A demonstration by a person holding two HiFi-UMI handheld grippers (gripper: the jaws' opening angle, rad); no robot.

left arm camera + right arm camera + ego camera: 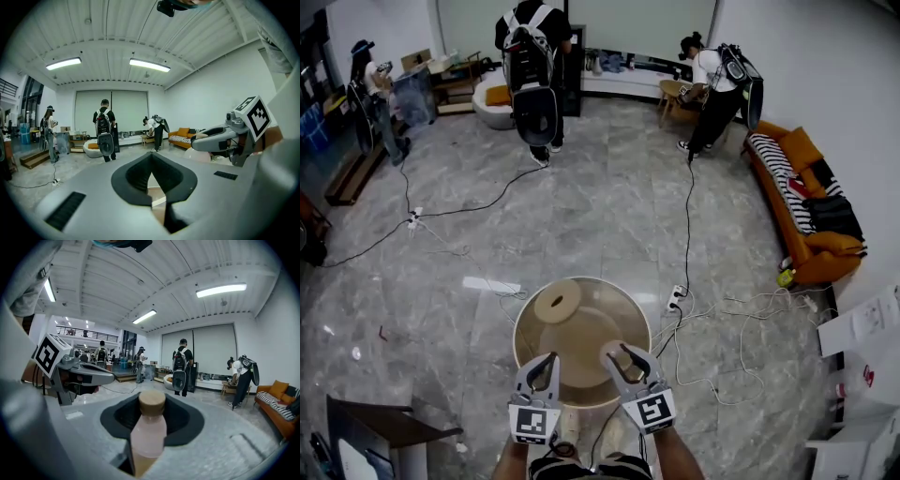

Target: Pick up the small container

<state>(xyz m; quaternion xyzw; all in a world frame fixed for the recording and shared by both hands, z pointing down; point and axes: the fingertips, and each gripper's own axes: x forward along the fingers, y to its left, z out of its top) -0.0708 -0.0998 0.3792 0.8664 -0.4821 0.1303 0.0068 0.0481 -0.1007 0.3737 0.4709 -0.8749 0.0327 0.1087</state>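
Observation:
The small container is a pale pink bottle (149, 432) with a tan round cap, standing upright between the black pads of my right gripper (621, 354), which is shut on it. In the head view its cap (612, 352) shows just over the near edge of the round wooden table (595, 323). My left gripper (547, 362) hangs beside it on the left, its jaws meeting at the tips with nothing between them. Both grippers point almost level, out over the room. The right gripper (218, 137) shows in the left gripper view, and the left gripper (84, 373) in the right gripper view.
A flat round wooden disc (558, 302) lies on the table's far left. Cables and a power strip (675, 300) trail over the marble floor. An orange sofa (806, 206) lines the right wall. A cardboard box (380, 429) stands near left. Three people (530, 70) work at the far end.

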